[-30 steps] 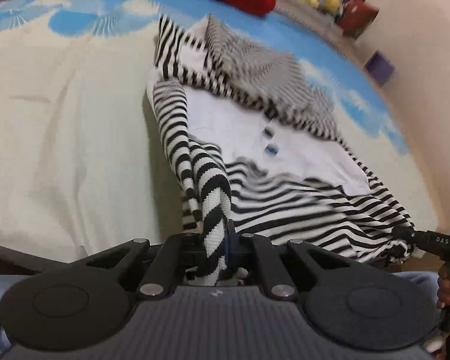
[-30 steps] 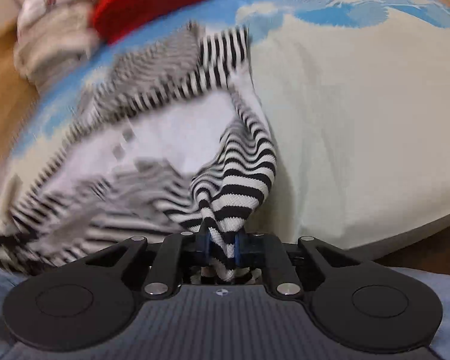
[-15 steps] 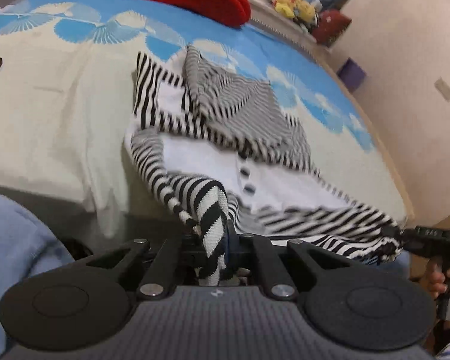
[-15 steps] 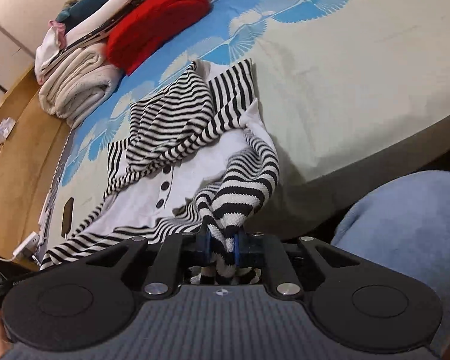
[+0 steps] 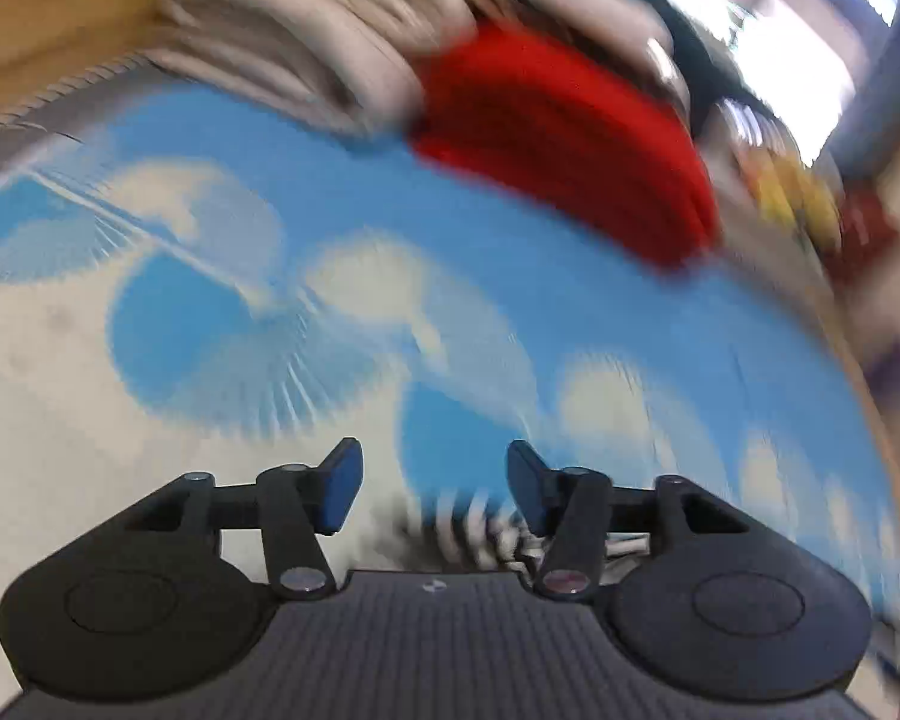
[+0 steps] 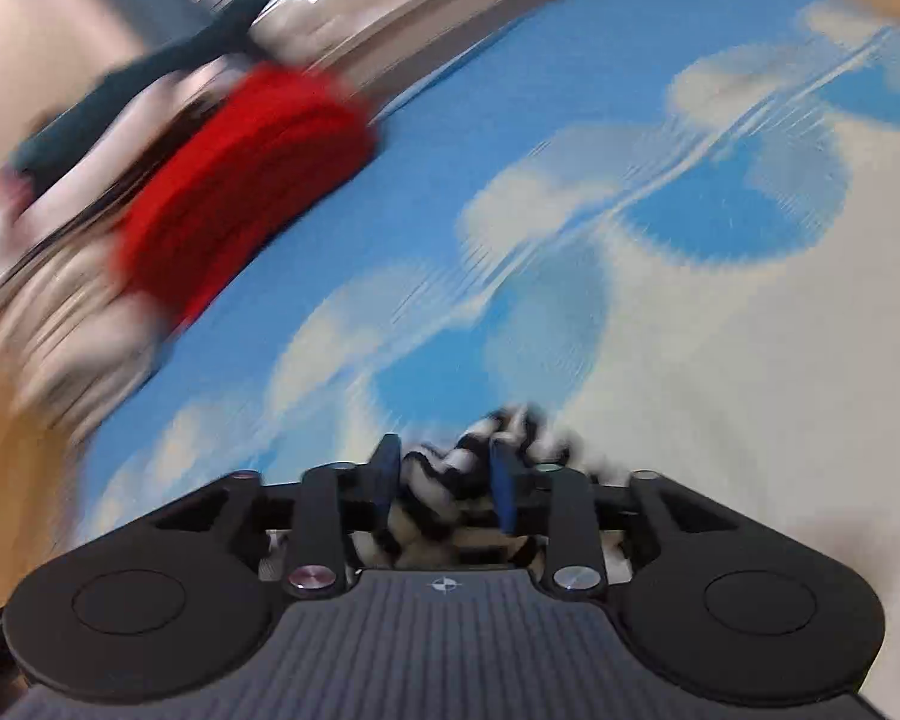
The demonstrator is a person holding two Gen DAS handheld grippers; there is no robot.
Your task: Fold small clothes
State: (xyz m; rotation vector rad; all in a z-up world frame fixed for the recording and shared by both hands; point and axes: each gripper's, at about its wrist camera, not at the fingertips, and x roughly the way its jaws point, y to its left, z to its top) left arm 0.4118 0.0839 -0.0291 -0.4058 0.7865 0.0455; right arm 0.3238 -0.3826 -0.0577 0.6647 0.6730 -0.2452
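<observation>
Both views are blurred by motion. In the left wrist view my left gripper [image 5: 432,480] is open, its blue-padded jaws wide apart, with a strip of the black-and-white striped garment [image 5: 456,525] lying low between and below them on the bed. In the right wrist view my right gripper [image 6: 447,480] stands open too, jaws apart, with a bunch of the striped garment [image 6: 450,468] loose in the gap. Most of the garment is hidden under the gripper bodies.
The bed sheet [image 5: 270,312] is cream with blue fan patterns. A red folded cloth [image 5: 570,144] and a stack of pale folded linens [image 5: 306,42] lie at the far edge; the red cloth also shows in the right wrist view [image 6: 240,192]. Wooden floor [image 6: 6,450] lies left.
Both grippers were shut on the striped garment's corners near the bed's front edge. They have swung forward over the bed and opened, letting the cloth go.
</observation>
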